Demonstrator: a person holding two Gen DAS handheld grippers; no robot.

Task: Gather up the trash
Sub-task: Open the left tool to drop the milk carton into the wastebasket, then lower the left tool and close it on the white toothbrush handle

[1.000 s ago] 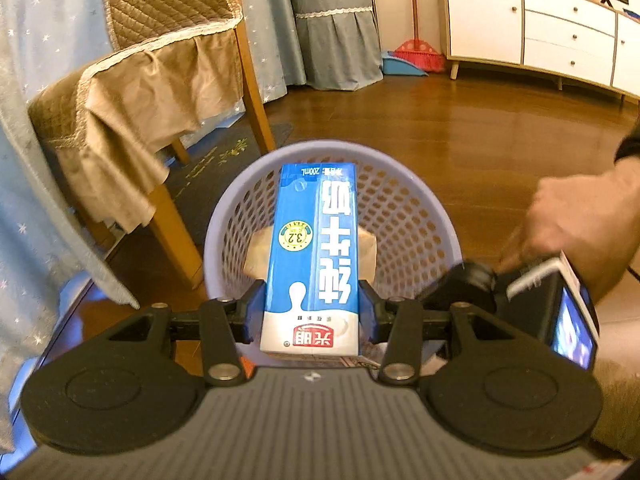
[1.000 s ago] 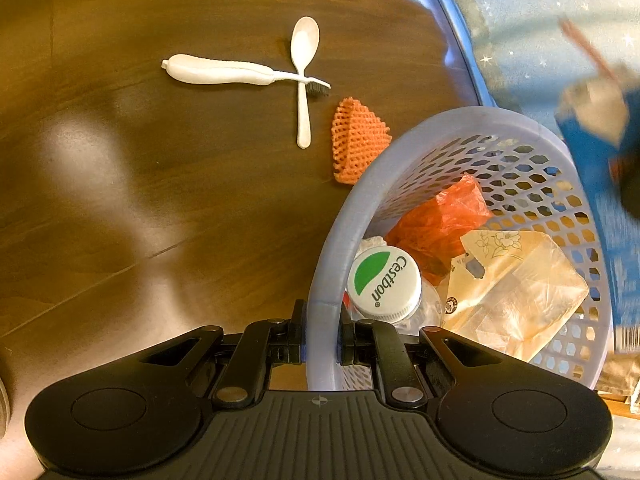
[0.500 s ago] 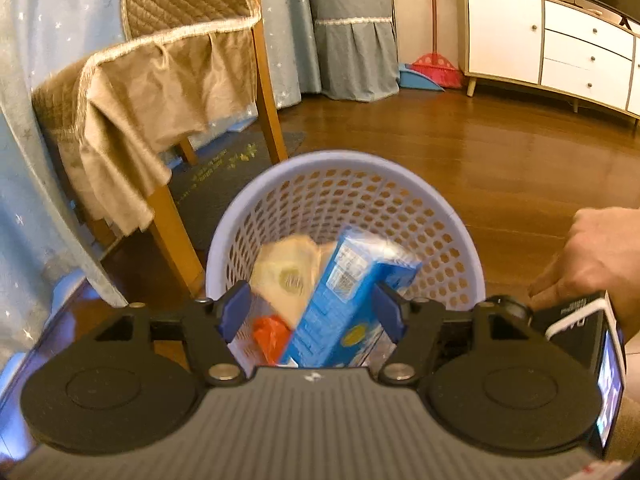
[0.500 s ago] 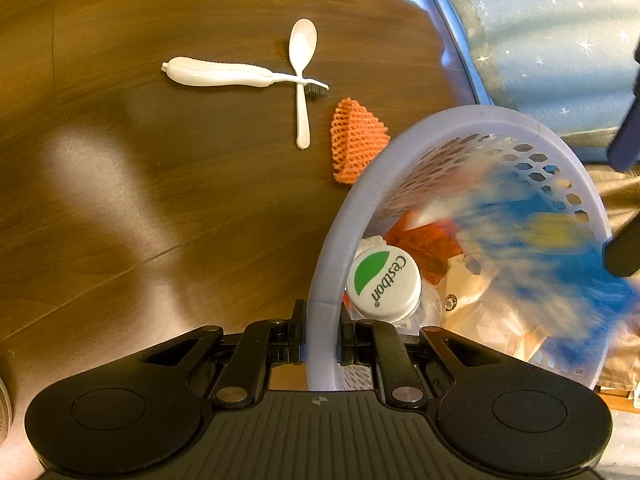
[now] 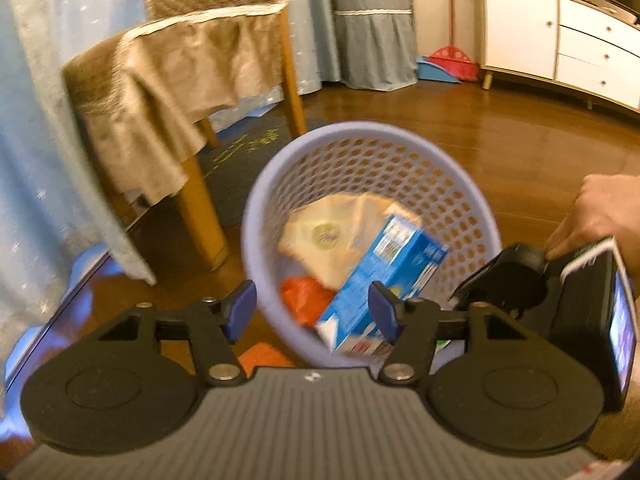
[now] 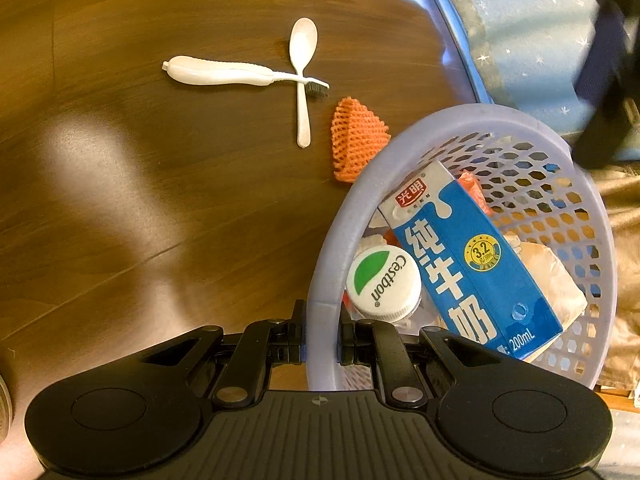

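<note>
I see the wooden table (image 6: 160, 200) ahead of my right fingers, with three items left on it. The lavender basket (image 6: 472, 120) is the largest task item: its rim sits clamped between the jaws of my right gripper (image 6: 322, 346), which are together on it. I judge the perforated plastic light but springy, so the rim is the correct hold. Inside it, just beyond those fingers, the blue milk carton (image 6: 476, 264) lies slanted on a bottle cap (image 6: 382, 282) and wrappers. My left gripper (image 5: 314, 308) has its jaws apart, having just been opening; nothing is between them, and the carton lies in the basket below and beyond the pads.

Remaining items, well ahead of the right fingers:
- White brush (image 6: 240, 75): rigid, I judge light; take it across the thick handle.
- White spoon (image 6: 303, 76), lying under the brush neck: stiff, smooth, likely slippery; take the stem.
- Orange foam net (image 6: 356, 142), beside the basket wall: soft, compressible; pinch anywhere
</note>
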